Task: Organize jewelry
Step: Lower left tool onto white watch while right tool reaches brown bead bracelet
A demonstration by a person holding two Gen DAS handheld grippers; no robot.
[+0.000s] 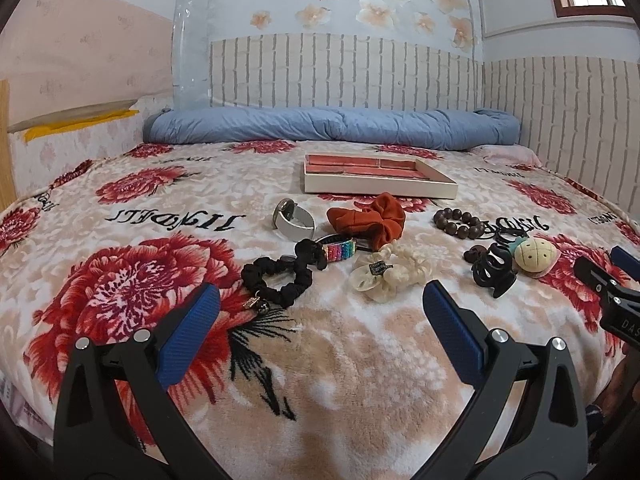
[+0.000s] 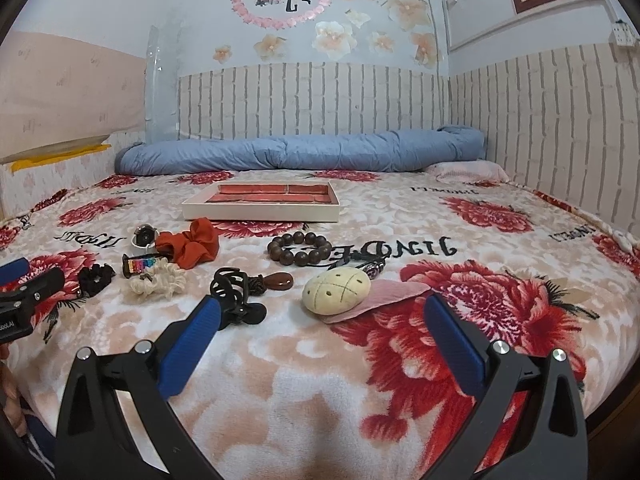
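Note:
A cream tray with red-lined compartments [image 1: 376, 189] [image 2: 260, 210] lies on the bed beyond a spread of accessories. Among these are a black scrunchie [image 1: 280, 278] [image 2: 95, 278], a cream scrunchie [image 1: 386, 274] [image 2: 158, 282], a rust scrunchie [image 1: 370, 220] [image 2: 190, 246], a white-strap watch [image 1: 294, 220], a rainbow band [image 1: 339, 250] [image 2: 140, 266], a brown bead bracelet [image 1: 458, 222] [image 2: 299, 249], a black claw clip [image 1: 492, 272] [image 2: 234, 294] and a cream plush clip [image 1: 534, 258] [image 2: 336, 292]. My left gripper [image 1: 320, 308] is open and empty, short of the black scrunchie. My right gripper [image 2: 322, 320] is open and empty, just before the plush clip.
A flowered blanket [image 1: 320, 360] covers the bed. A rolled blue quilt [image 1: 332, 124] lies along the far wall. A brown pendant on a cord [image 2: 278, 280] lies beside the claw clip. The bed's edge falls away at the right [image 2: 616, 360].

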